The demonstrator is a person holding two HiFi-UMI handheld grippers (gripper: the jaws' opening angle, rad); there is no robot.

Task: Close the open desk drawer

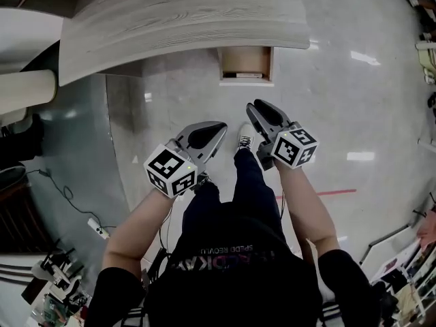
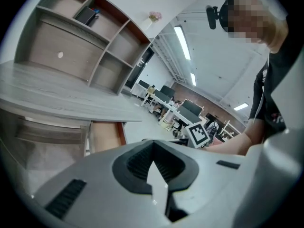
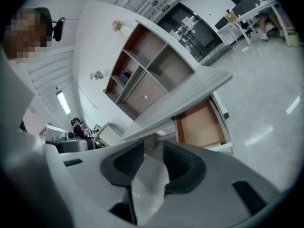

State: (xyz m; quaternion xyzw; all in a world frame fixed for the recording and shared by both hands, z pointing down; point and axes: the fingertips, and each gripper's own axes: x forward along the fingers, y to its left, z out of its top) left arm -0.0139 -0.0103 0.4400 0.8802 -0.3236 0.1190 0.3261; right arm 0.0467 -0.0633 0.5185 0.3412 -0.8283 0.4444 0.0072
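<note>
A: So, where's the drawer (image 1: 245, 63) relative to the two grippers?

B: It hangs open under the front edge of the table (image 1: 184, 19), pulled out toward the person. In the head view, it lies straight ahead of both grippers, with a stretch of bare floor (image 1: 327, 114) in between. Nothing touches it yet.

A: Which gripper is closer?

B: The right gripper (image 1: 257, 111), I'd say. Its tips sit almost in line with the drawer front, while the left gripper (image 1: 216, 129) is a little further back and off to the left.

A: And the jaws?

B: The right jaws are spread, with only floor and the underside of the table showing through the gap. The left jaws are pressed together at the tips and hold nothing.

A: Which way does the drawer run?

B: It runs along the line from the person to the table, so closing it means a push straight away from the person against the pale front panel. The right gripper view shows the open box just above and to the right of its jaws, so that hand probably needs to go forward with a slight shift.

A: Any risk?

B: An off-centre push could skew the drawer in its runners.
</note>
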